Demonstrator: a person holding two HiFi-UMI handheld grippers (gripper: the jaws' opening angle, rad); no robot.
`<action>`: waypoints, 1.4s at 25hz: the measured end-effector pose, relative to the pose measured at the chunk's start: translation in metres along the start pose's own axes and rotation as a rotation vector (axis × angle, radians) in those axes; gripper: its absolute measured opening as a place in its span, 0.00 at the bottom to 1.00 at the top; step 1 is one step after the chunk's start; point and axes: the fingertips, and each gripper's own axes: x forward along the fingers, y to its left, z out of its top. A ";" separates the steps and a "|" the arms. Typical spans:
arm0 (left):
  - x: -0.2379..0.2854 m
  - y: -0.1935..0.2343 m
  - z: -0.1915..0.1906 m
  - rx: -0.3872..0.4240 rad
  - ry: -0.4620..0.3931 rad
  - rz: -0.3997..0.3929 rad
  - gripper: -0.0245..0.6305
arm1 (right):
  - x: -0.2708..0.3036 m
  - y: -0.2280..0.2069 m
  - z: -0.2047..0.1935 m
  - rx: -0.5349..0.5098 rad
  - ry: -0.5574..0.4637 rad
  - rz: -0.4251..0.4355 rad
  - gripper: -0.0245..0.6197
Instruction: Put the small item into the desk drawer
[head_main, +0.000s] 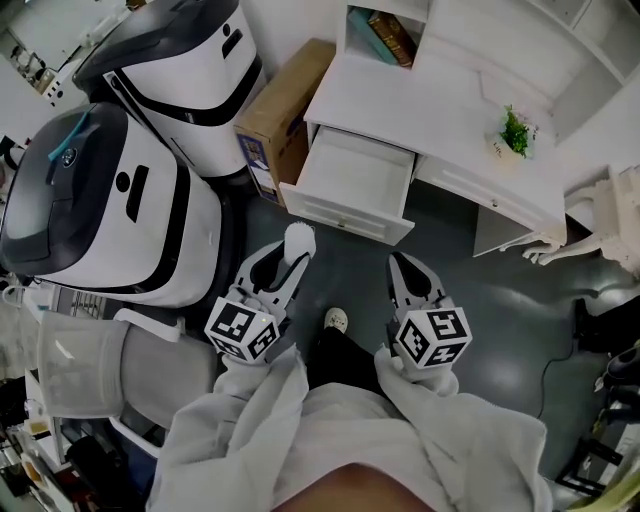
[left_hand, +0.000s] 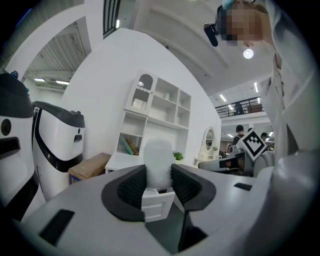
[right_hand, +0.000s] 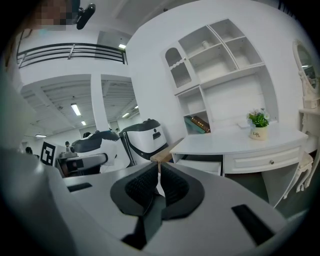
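The drawer (head_main: 352, 178) stands pulled open under the white counter (head_main: 400, 100). A cardboard box (head_main: 285, 112) leans just beside its left side, and two large white-and-black machines (head_main: 120, 200) crowd the floor further left. A potted plant (head_main: 515, 133) sits on the counter's right part, and books (head_main: 390, 35) lean in the shelf unit (head_main: 480, 30) behind.

The left gripper (head_main: 285, 262) hovers short of the drawer front. Its fingers (left_hand: 131, 187) are clamped on the small white item (left_hand: 159, 162), which is upright and pale. It may be a fuzzy cylinder, but its surface is too soft-edged to tell.

The head view shows the open drawer's inside as bare white. The left gripper view shows only the drawer front, low between the fingers and partly behind the item.

The right gripper (head_main: 405, 268) is level with the left one and well apart from it. In its own view the right gripper (right_hand: 159, 177) has its fingers pressed nearly together on nothing. A shoe (head_main: 337, 320) shows on the floor between the two grippers.
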 end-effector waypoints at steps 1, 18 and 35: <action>0.003 0.004 0.001 0.001 -0.001 0.006 0.29 | 0.005 -0.001 0.001 0.000 0.001 0.004 0.10; 0.045 0.016 0.018 0.025 -0.015 0.054 0.29 | 0.039 -0.041 0.031 0.009 -0.021 0.039 0.10; 0.099 0.034 0.004 0.014 0.050 -0.051 0.29 | 0.053 -0.072 0.019 0.082 -0.011 -0.068 0.10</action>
